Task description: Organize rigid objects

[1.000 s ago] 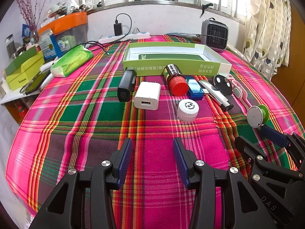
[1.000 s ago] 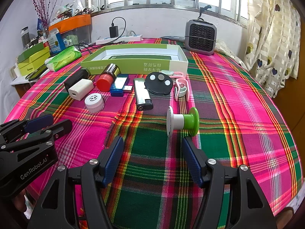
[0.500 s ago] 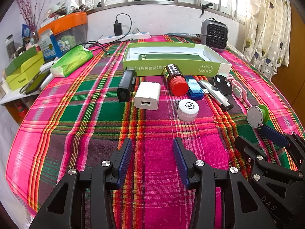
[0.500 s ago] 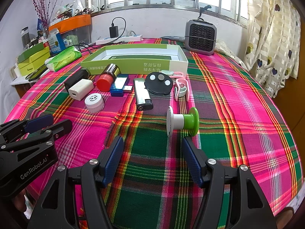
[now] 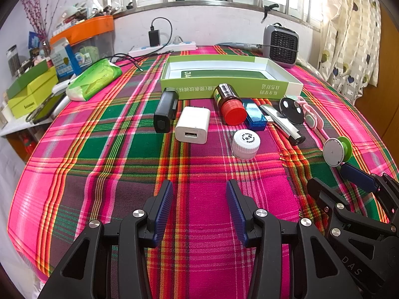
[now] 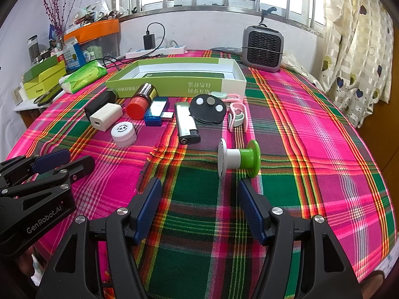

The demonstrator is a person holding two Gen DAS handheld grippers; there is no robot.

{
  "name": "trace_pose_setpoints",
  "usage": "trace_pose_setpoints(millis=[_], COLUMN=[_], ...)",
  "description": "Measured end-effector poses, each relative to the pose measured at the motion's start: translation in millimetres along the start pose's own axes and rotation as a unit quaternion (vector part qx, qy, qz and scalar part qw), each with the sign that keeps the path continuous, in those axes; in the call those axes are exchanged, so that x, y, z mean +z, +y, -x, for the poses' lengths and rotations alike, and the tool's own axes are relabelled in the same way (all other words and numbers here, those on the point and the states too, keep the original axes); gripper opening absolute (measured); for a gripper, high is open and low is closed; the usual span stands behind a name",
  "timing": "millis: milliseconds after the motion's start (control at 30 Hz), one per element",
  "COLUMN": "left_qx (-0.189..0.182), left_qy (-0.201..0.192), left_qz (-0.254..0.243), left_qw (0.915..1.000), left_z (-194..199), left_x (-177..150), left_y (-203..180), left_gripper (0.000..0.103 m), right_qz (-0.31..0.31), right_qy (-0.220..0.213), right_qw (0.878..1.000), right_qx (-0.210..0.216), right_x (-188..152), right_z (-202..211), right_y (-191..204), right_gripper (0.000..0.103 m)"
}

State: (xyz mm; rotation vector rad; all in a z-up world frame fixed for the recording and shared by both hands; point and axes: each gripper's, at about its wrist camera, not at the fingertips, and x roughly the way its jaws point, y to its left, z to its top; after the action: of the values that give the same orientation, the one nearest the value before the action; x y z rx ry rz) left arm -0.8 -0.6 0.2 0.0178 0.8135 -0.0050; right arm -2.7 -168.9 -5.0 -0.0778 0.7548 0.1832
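Observation:
An open green and white box [image 5: 232, 74] [image 6: 179, 74] lies at the back of the plaid tablecloth. In front of it sit a black block [image 5: 165, 109], a white charger [image 5: 192, 124] [image 6: 106, 115], a red-capped bottle [image 5: 229, 104] [image 6: 142, 101], a blue USB stick [image 5: 254, 117] [image 6: 155, 112], a white cap [image 5: 245, 140] [image 6: 124, 133], a lighter [image 6: 185, 123], a black disc [image 6: 208, 107], pink clips [image 6: 237, 117] and a green and white spool [image 6: 238, 159] [image 5: 336, 148]. My left gripper [image 5: 199, 206] stands open short of the white cap. My right gripper [image 6: 198, 206] stands open just short of the spool.
A grey fan heater [image 6: 263, 47] stands at the back right, a power strip [image 5: 162, 47] by the wall. A green tissue pack [image 5: 93, 79], yellow-green boxes [image 5: 30, 92] and an orange-lidded bin [image 5: 84, 35] crowd the left. Curtains [image 6: 354, 49] hang at the right.

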Motion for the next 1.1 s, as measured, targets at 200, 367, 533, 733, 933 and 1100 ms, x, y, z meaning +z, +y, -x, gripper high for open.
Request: trace_pose_setpoints(millis=[200,367,533,733,933,1100], left_qx=[0.0,-0.002,-0.031,-0.044,-0.076,-0.077], left_qy=[0.001,0.001,0.004,0.011,0.015,0.018], left_qz=[-0.001,-0.002,-0.014,-0.013,0.008,0.026], left_qw=[1.0,1.0,0.9994,0.9989,0.9969,0.9966], left_z=[-0.3,0.1,2.7,2.5,-0.9,-9.8], left_x=[-2.6,-1.6,1.8,1.3,6.5,17.1], left_y=[-0.9,-0.7,-1.5,14.9,34.3,47.3], left_gripper=[0.043,0.043,0.043,0.043,0.043,0.043], right_qz=[0.0,0.001,0.002,-0.027,-0.039,-0.035], right_qy=[0.0,0.002,0.007,0.002,0.002,0.002], right_qw=[1.0,1.0,1.0,1.0,0.999,0.999], right_qx=[0.002,0.004,0.012,0.011,0.008,0.012], right_x=[-0.2,0.0,-0.1,-6.0,-2.4,2.7], right_z=[0.1,1.9,2.8,7.7,5.9,0.4], right_y=[-0.3,-0.3,-2.3,-20.6,-31.2,-35.5], right_gripper=[0.064,0.064,0.064,0.064,0.064,0.064])
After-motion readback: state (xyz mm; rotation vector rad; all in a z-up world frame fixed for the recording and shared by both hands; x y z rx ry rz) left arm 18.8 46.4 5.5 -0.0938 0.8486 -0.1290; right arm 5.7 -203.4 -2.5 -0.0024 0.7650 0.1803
